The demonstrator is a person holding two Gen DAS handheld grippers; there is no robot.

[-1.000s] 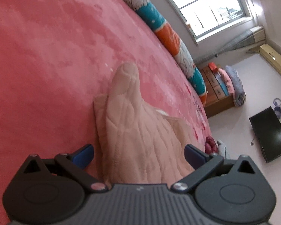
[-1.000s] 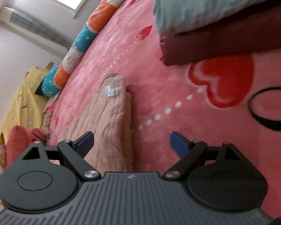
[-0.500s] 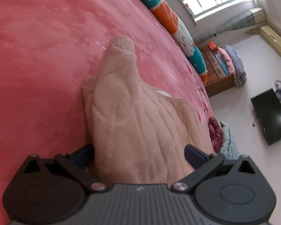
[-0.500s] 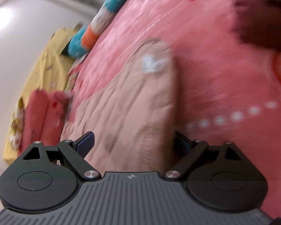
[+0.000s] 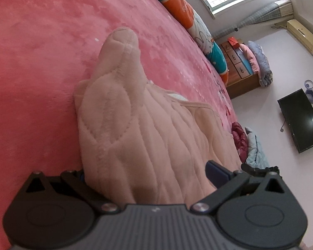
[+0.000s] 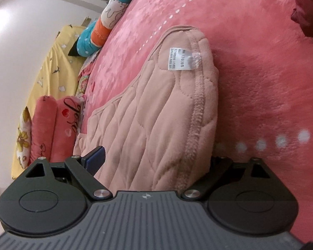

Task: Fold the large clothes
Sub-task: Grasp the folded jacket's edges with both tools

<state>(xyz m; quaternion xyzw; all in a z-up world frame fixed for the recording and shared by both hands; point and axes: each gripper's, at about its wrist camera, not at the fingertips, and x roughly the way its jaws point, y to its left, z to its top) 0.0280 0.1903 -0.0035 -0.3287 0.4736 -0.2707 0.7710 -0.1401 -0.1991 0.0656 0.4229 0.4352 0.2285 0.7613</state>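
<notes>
Garment — pale pink, quilted, a white label at its seam — lies bunched on the pink blanket, filling the wide-spread left gripper and right gripper.

Pink quilted garment, folded, flat on bed.
</notes>
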